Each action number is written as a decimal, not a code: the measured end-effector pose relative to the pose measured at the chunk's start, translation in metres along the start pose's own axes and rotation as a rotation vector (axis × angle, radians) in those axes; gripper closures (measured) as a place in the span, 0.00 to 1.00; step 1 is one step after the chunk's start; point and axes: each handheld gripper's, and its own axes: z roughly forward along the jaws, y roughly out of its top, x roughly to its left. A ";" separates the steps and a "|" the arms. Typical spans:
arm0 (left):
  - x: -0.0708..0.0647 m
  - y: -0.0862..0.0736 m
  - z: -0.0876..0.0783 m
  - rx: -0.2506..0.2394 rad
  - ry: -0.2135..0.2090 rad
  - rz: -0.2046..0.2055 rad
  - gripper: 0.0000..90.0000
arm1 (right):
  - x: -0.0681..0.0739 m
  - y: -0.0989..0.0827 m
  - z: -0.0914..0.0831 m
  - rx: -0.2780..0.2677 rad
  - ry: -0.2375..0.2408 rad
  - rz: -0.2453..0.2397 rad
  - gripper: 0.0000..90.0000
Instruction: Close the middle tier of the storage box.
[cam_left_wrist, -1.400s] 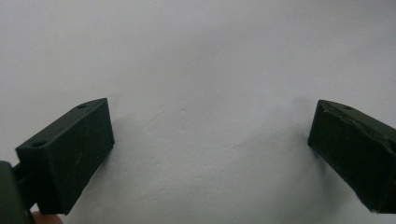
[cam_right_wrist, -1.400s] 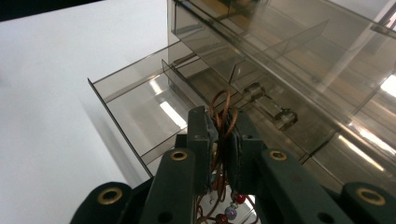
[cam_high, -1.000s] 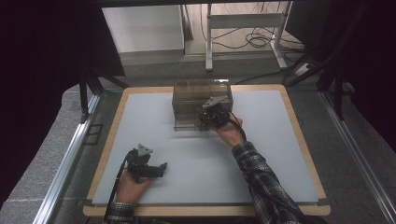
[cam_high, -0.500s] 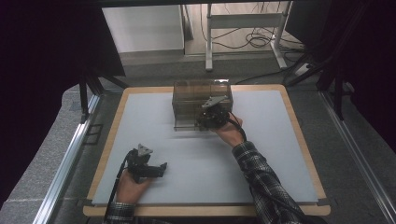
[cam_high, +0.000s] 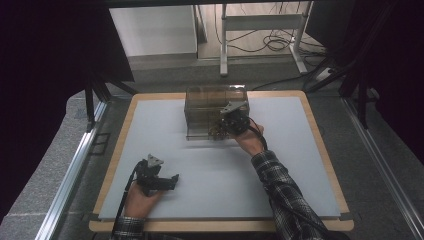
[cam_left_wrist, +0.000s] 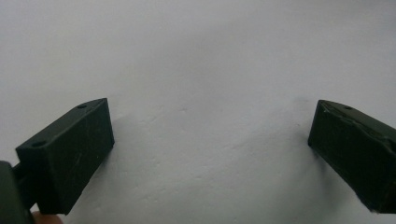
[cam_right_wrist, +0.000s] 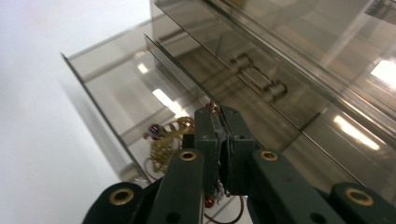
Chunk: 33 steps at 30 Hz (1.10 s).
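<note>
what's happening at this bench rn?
A person works two handheld grippers on a white-topped table. The right gripper is at the open drawer of a smoky clear plastic box, its jaws having just closed on a thin piece of gold-coloured jewellery lying in that drawer. The left gripper rests near the table's front edge, jaws open with nothing between them.

High view overhead; gripper views close, tableward
</note>
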 end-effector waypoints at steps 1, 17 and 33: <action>0.000 0.000 0.000 0.000 0.000 0.000 0.01 | 0.000 -0.001 0.001 0.005 -0.010 -0.002 0.96; 0.000 0.000 0.000 0.002 0.000 0.003 0.01 | -0.005 -0.011 0.012 0.041 -0.022 0.025 0.96; 0.000 0.000 0.000 -0.001 -0.001 0.000 0.01 | 0.009 0.000 0.028 0.039 0.032 -0.004 0.96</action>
